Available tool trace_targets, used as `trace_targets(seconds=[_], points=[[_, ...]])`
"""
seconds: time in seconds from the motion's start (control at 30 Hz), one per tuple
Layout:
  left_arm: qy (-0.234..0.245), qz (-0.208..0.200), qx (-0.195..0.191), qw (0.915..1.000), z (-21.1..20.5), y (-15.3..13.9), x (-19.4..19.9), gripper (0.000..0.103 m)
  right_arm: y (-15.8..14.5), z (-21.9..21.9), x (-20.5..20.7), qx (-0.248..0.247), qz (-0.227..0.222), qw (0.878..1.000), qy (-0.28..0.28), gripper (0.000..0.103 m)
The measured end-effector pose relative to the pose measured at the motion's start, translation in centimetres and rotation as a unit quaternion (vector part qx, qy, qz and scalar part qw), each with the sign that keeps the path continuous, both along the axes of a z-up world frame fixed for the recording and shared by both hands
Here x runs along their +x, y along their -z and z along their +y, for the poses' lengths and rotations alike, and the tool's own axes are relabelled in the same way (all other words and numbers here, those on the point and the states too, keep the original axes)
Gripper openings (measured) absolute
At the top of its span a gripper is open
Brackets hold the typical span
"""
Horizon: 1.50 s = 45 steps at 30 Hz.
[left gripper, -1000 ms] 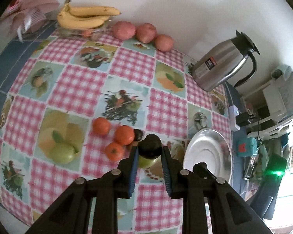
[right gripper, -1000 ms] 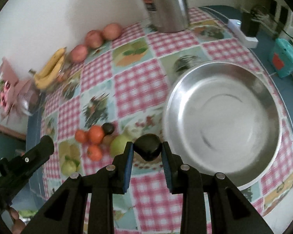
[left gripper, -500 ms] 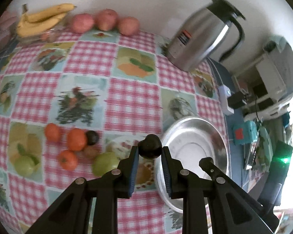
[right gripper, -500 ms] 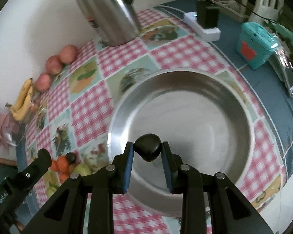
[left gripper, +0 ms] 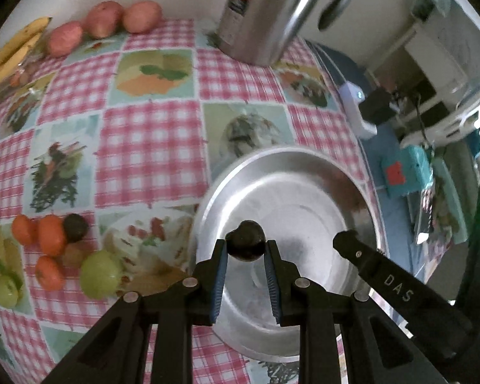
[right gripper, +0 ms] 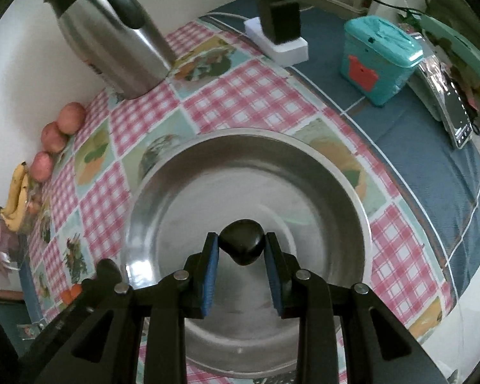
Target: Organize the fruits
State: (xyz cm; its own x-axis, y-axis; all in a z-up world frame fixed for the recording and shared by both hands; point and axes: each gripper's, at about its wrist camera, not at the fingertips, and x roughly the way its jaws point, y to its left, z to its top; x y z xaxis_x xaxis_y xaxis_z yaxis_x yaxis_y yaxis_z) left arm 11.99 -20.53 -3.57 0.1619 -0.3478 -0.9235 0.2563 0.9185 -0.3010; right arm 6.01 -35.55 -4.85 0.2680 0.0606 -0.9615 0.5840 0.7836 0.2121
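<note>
Two dark fruits, each over the steel bowl: one pinched in the left gripper, the other clamped in the right gripper. Fingers narrow on both. Tangerines and green fruits lie on the counter left of the bowl; steel jug behind it.

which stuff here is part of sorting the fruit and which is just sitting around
Part of the job: dark fruit in left hand-held gripper, dark fruit in right hand-held gripper, metal bowl, oranges.
Just there: kettle, teal box, charger.

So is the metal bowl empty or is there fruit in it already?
Empty. The bowl shows only bare metal inside; the two dark fruits are held above it in the fingers, and the rest lie on the tablecloth.
</note>
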Motion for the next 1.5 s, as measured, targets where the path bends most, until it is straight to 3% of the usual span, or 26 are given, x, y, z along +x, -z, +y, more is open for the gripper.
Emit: trace_targets(seconds=[0.33,0.67,0.83,0.9,0.97,1.13,1.2,1.27,1.4,1.47,1.5], points=[[0.021,0.024,0.017,0.9993,-1.2,3.5,-1.3,0.025,1.8,-0.6,-0.6,0.007,0.029,1.0,0.006,0.03],[0.016,0.026,0.021,0.9993,-1.1,3.0,-1.4,0.028,2.2,-0.6,-0.9,0.0,0.043,0.999,0.009,0.031],[0.008,0.026,0.018,0.9994,-0.9,2.5,-1.5,0.029,1.7,-0.5,-1.0,-0.003,0.034,0.999,0.008,0.037],[0.006,0.025,0.014,0.9996,-0.7,2.1,-1.5,0.031,1.3,-0.4,-1.0,-0.007,0.029,1.0,0.007,0.037],[0.006,0.024,0.011,0.9996,-0.6,1.8,-1.6,0.041,1.1,-0.4,-1.0,-0.01,0.025,1.0,0.005,0.039],[0.009,0.02,0.006,0.9997,-0.2,1.2,-1.7,0.045,0.6,-0.3,-1.0,-0.015,0.016,1.0,0.0,0.056],[0.005,0.018,0.008,0.9998,-0.1,1.0,-1.6,0.051,0.4,-0.3,-1.0,-0.017,0.013,1.0,0.0,0.057],[-0.001,0.015,0.015,0.9998,0.2,0.8,-1.6,0.063,0.2,-0.3,-1.1,-0.019,0.011,1.0,0.001,0.057],[-0.012,0.008,0.032,0.9994,0.6,0.4,-1.4,0.069,0.1,-0.4,-1.2,-0.022,0.009,1.0,0.0,0.058],[-0.02,0.004,0.038,0.9991,1.1,0.2,-1.3,0.074,0.0,-0.4,-1.3,-0.023,0.007,1.0,-0.001,0.066],[-0.025,0.001,0.042,0.9988,1.4,0.2,-1.2,0.075,-0.1,-0.4,-1.3,-0.025,0.006,1.0,-0.002,0.079]])
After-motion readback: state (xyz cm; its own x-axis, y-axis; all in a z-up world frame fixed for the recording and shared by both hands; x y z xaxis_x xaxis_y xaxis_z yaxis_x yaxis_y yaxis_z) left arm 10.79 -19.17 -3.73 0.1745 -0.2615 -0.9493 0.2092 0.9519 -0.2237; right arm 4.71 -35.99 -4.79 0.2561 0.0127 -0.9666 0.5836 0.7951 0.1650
